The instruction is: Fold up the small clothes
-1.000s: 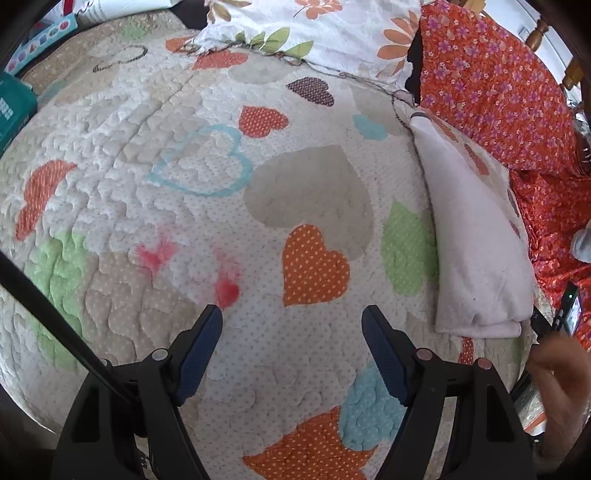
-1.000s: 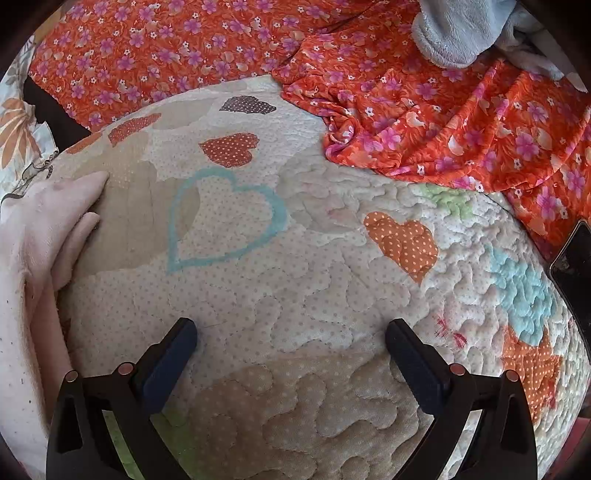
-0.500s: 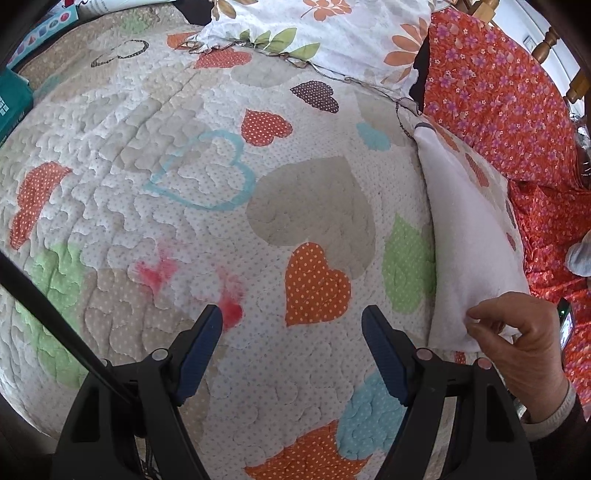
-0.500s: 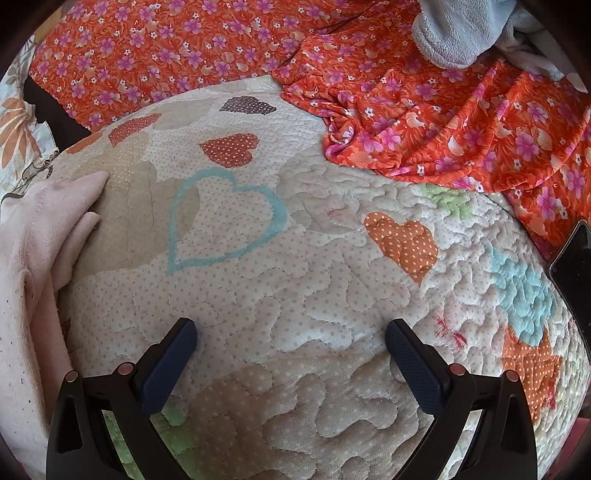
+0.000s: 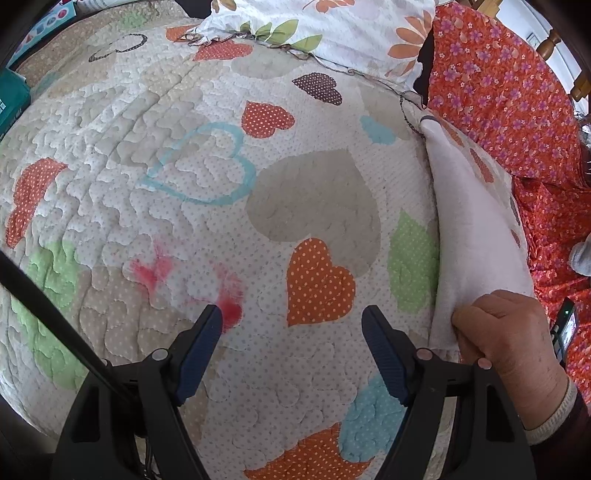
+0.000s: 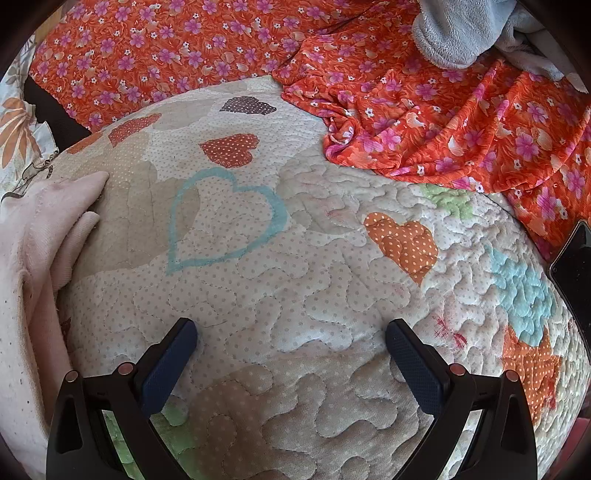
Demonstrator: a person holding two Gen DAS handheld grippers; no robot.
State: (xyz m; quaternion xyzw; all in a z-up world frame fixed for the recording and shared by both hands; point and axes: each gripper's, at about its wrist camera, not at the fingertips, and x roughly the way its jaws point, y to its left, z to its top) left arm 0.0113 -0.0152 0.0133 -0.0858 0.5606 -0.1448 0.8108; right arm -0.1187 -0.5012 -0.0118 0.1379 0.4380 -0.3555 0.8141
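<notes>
A bed fills both views, spread with a cream quilted coverlet (image 5: 229, 122) patched with polka-dot hearts, and that big orange polka-dot heart (image 5: 317, 280) serves as the landmark.

Left wrist view: the left gripper (image 5: 291, 325) hovers just below the orange heart, its blue-padded jaws wide apart and holding nothing. To the right of the heart, past a green patch, lies the small pale pink knitted garment (image 5: 476, 236), a long flat strip running up toward the orange floral fabric (image 5: 498, 92). A bare hand (image 5: 513, 332) pinches the garment's near corner, lifting the hem a touch. A white leafy pillow (image 5: 351, 26) sits beyond the heart, at the head of the bed.

Right wrist view: the right gripper (image 6: 291, 339) hangs over bare quilt, jaws spread and empty. The pink garment (image 6: 33, 236) slumps at the left edge, one rounded fold poking toward a blue outlined heart (image 6: 225, 218). A dark phone (image 6: 576, 262) lies at the right edge.

The garment looks light, soft and floppy; it should drape and bunch, so taking it by a hemmed corner or edge seems best.
</notes>
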